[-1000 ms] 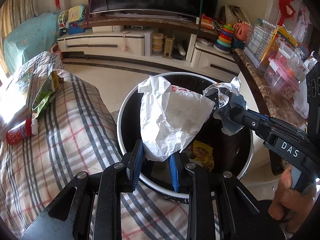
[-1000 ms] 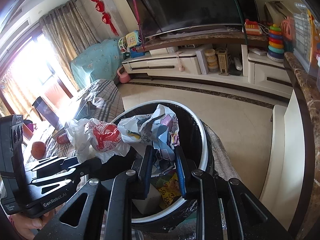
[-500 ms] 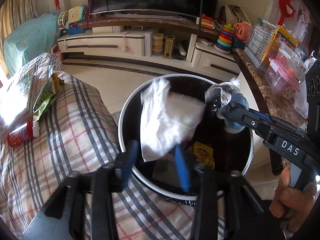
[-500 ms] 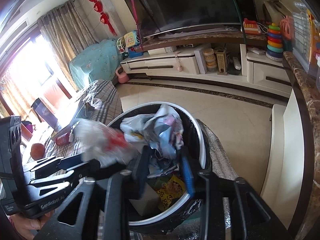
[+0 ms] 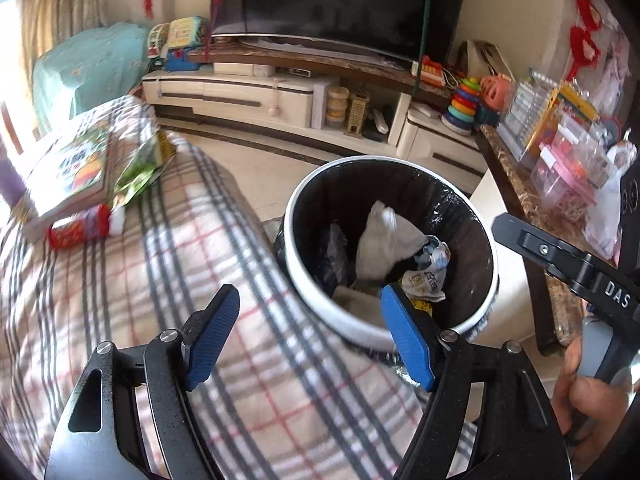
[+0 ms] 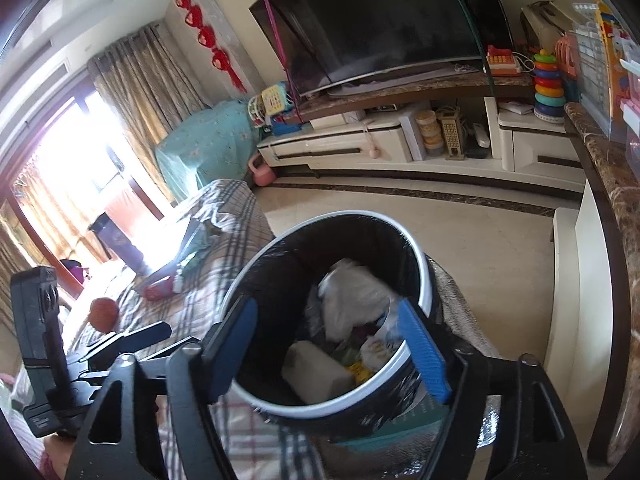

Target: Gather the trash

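Both sets of tongs have just been opening and now stand wide with nothing between the pads: the left tongs (image 5: 308,334) over the near rim of the trash bin (image 5: 460,188), the right tongs (image 6: 326,346) above its mouth. The white crumpled bag (image 5: 380,244) and the printed wrapper (image 5: 430,268) lie inside the bin, on top of older rubbish, so this drop looks done.

More trash is left, I judge: a green snack packet (image 5: 142,164) and a small red bottle (image 5: 82,226) lie on the plaid-covered sofa (image 5: 224,320), toward its far left corner, beside a picture book (image 5: 72,172) that I would not count as trash.

The risks from here: the bin stands right against the sofa's edge, and my left tongs hang just over its rim, so a careless swing away could clip it and tip the load out. The packet is thin and flat on soft fabric; pinching it could gather the cover too, or drag the book.
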